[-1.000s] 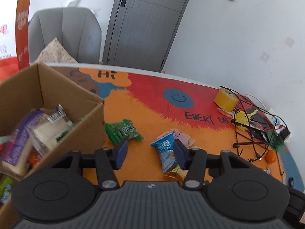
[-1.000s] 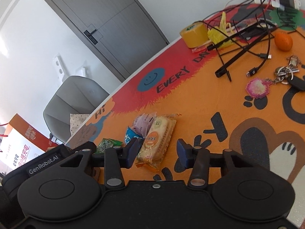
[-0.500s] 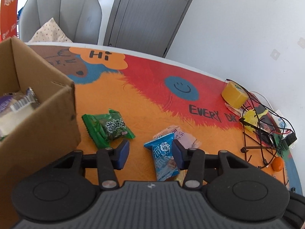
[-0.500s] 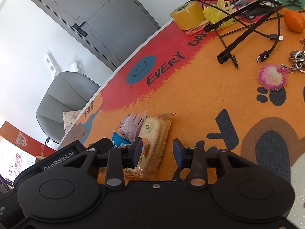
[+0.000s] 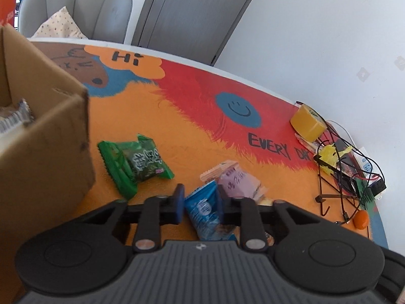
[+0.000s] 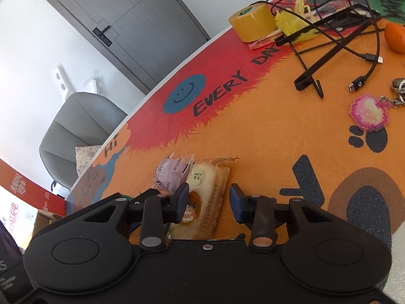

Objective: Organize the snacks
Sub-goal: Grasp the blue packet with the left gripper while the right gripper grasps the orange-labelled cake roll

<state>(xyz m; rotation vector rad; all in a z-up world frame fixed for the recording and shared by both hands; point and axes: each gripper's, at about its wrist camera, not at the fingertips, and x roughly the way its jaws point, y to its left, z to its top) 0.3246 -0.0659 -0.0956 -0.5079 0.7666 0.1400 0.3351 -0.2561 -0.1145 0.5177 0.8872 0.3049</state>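
Left wrist view: left gripper (image 5: pixel 200 201) has its jaws spread on either side of the blue snack packet (image 5: pixel 206 211), which lies on the orange mat (image 5: pixel 177 131); contact with the pads can't be told. Purple packet (image 5: pixel 239 181) sits just behind it, green packet (image 5: pixel 134 163) to the left, near the cardboard box (image 5: pixel 48 152), which holds wrapped snacks. Right wrist view: right gripper (image 6: pixel 209 202) is parted and empty, low over the yellow cake packet (image 6: pixel 202 197), left finger (image 6: pixel 181 201) over its edge. The purple packet touches the cake packet's left side.
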